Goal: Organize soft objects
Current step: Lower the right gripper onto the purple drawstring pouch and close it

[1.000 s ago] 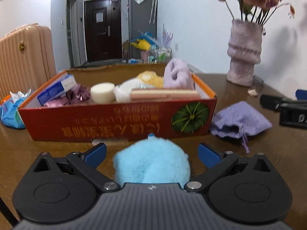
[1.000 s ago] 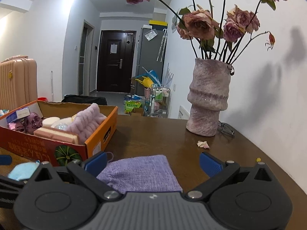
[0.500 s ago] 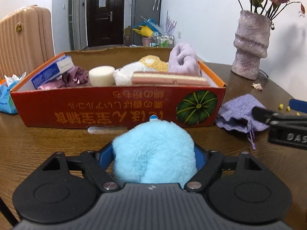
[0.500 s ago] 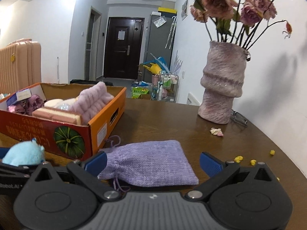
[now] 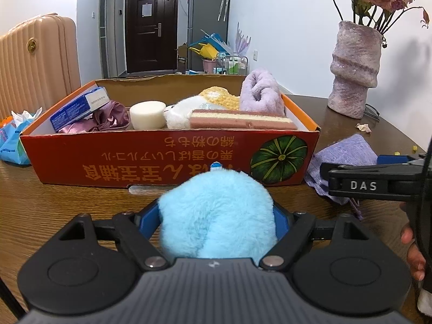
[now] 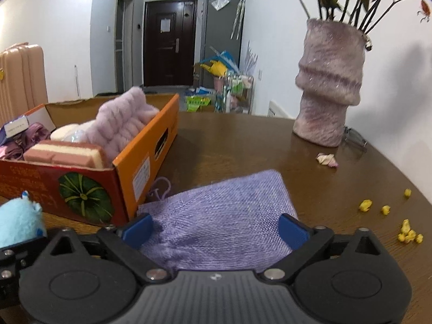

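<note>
My left gripper (image 5: 216,216) is shut on a fluffy light blue plush ball (image 5: 216,210), held just in front of the red and orange cardboard box (image 5: 151,159). The ball also shows at the left edge of the right wrist view (image 6: 19,218). The box holds several soft things, among them a lilac fluffy roll (image 5: 259,91), a pink and cream sponge (image 5: 240,120) and a white round puff (image 5: 147,114). My right gripper (image 6: 214,225) has its blue pads on either side of a purple knitted pouch (image 6: 224,216) lying on the table beside the box's right end (image 6: 151,159).
A tall pinkish vase (image 6: 329,91) with dried flowers stands at the back right. Petals (image 6: 328,159) and yellow crumbs (image 6: 386,210) lie on the brown wooden table (image 6: 237,140). A blue tissue pack (image 5: 12,140) sits left of the box, a beige suitcase (image 5: 35,62) behind.
My left gripper closed on the blue plush ball. My right gripper moved down and forward over the purple pouch and its fingers narrowed around it.
</note>
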{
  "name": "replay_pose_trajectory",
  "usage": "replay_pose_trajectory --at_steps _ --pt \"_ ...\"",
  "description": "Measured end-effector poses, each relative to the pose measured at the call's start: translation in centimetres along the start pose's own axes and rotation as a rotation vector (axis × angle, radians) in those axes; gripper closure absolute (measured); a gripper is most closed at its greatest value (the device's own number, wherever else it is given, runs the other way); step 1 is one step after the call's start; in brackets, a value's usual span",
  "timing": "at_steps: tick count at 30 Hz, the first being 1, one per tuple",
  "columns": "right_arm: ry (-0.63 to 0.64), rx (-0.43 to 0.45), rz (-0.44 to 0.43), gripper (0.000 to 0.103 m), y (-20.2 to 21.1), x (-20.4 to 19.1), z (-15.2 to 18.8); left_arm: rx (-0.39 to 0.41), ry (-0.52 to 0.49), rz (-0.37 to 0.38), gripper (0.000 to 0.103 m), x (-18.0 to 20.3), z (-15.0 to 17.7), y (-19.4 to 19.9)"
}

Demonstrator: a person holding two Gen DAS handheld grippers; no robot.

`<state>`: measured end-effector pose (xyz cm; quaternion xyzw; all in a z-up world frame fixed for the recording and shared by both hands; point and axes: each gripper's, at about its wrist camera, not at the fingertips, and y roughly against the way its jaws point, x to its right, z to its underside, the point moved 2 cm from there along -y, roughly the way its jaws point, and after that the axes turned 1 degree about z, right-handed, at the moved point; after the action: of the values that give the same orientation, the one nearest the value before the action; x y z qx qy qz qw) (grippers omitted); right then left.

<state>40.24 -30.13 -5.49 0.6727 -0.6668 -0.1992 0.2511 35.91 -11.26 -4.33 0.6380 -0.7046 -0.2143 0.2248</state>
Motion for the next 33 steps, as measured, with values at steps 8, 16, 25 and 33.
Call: replay_pose_trajectory --at_steps 8,16,25,33 --pt "0.033 -0.018 -0.013 0.029 -0.2 -0.6 0.4 0.006 0.003 -0.006 0.022 -0.1 0.0 0.1" --pt "0.026 -0.006 -0.031 0.047 0.4 -0.6 0.6 0.005 0.012 -0.009 0.021 -0.4 0.0 0.1" --pt "0.0 0.042 0.001 0.065 1.3 -0.1 0.6 0.027 0.016 -0.003 0.022 -0.6 -0.2 0.5" --pt "-0.045 0.119 0.059 0.067 3.2 0.4 0.8 0.066 0.016 -0.003 0.022 -0.7 -0.5 1.3"
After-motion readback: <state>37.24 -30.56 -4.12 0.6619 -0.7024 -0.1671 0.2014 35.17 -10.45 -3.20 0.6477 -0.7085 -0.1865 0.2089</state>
